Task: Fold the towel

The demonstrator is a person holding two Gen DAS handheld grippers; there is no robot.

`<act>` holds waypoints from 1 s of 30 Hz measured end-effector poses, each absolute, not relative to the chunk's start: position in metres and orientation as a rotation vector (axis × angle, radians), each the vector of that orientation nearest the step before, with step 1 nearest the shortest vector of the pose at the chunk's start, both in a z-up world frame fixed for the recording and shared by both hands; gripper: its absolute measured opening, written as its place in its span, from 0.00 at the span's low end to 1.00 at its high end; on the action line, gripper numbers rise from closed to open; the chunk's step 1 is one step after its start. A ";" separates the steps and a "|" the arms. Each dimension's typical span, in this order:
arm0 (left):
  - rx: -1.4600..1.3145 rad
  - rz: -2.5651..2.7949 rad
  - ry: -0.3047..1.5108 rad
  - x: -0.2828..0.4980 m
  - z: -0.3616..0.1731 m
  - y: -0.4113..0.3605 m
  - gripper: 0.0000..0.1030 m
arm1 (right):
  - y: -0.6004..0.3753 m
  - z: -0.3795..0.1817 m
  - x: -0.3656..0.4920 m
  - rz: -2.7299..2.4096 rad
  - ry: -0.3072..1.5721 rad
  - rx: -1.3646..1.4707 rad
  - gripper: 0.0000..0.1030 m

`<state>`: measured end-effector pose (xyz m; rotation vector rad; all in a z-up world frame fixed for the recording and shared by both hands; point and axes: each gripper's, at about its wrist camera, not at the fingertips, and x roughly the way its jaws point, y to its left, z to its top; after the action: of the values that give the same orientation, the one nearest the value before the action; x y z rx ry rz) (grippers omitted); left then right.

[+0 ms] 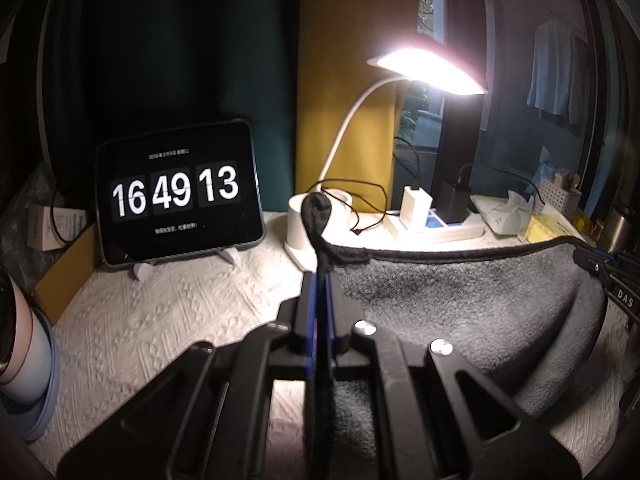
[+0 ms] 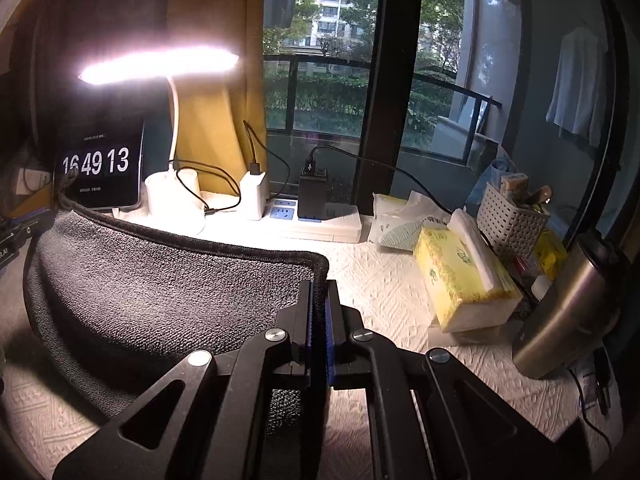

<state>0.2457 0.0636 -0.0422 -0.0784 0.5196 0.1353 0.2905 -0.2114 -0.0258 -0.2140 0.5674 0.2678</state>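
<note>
Left hand-held gripper [image 1: 321, 280] and right hand-held gripper [image 2: 319, 292] each pinch a towel [image 1: 460, 300] corner, cloth spanning between.

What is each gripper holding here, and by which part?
Both hold the grey towel: left gripper pinches one bound-edge corner, right gripper the other, top hem stretched between them.

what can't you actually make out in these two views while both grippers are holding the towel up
- Towel lower half: in both wrist views the gripper bodies cover it, so whether its bottom edge touches the table is unclear.
- Left gripper and right gripper: clamped cloth hides the pad faces.
- Clock tablet: small text lines too tiny in the left view; the towel hem covers its corner in the right view.
</note>
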 end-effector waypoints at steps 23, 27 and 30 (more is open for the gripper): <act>-0.107 0.140 0.582 0.299 -0.069 0.078 0.04 | -0.199 -0.053 0.346 0.277 0.641 -0.223 0.05; -0.120 0.141 0.626 0.311 -0.082 0.081 0.04 | -0.198 -0.066 0.357 0.278 0.669 -0.226 0.05; -0.119 0.147 0.661 0.318 -0.092 0.082 0.04 | -0.196 -0.076 0.365 0.283 0.697 -0.229 0.05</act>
<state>0.3177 0.0818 -0.0922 -0.1195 0.6606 0.1473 0.3654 -0.1958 -0.0759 -0.2287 0.6969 0.2834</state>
